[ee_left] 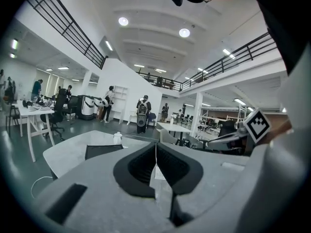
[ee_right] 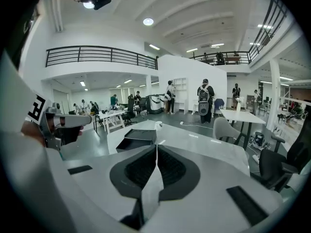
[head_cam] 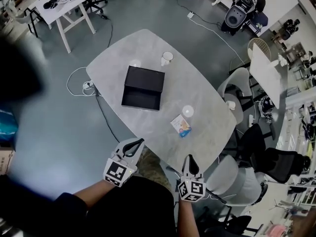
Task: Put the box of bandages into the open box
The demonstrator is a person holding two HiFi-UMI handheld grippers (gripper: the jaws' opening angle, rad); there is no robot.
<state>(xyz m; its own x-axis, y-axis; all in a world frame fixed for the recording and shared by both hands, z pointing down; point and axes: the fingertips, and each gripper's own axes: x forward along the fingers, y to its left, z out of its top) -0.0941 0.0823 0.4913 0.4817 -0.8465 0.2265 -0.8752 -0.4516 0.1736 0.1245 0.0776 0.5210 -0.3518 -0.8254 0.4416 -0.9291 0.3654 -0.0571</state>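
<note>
The box of bandages [head_cam: 180, 126] is small, white, blue and orange, and lies on the grey table [head_cam: 212, 107] near its front edge. The open black box [head_cam: 143, 88] sits mid-table with its lid tipped back; it also shows as the black box [ee_left: 103, 150] and the black box [ee_right: 136, 139] in the gripper views. My left gripper [head_cam: 137, 142] hovers off the table's near edge, shut and empty. My right gripper [head_cam: 190, 158] is just below the bandage box, off the table edge, its jaws also shut on nothing. Both shut jaw pairs, left gripper [ee_left: 156, 144] and right gripper [ee_right: 156, 147], point across the table.
A white cup [head_cam: 167, 58] stands behind the black box. Two small white round things [head_cam: 135, 63] [head_cam: 187, 111] lie on the table, one close to the bandage box. Grey chairs [head_cam: 237, 88] stand to the right, a cable [head_cam: 79, 85] runs on the floor at left.
</note>
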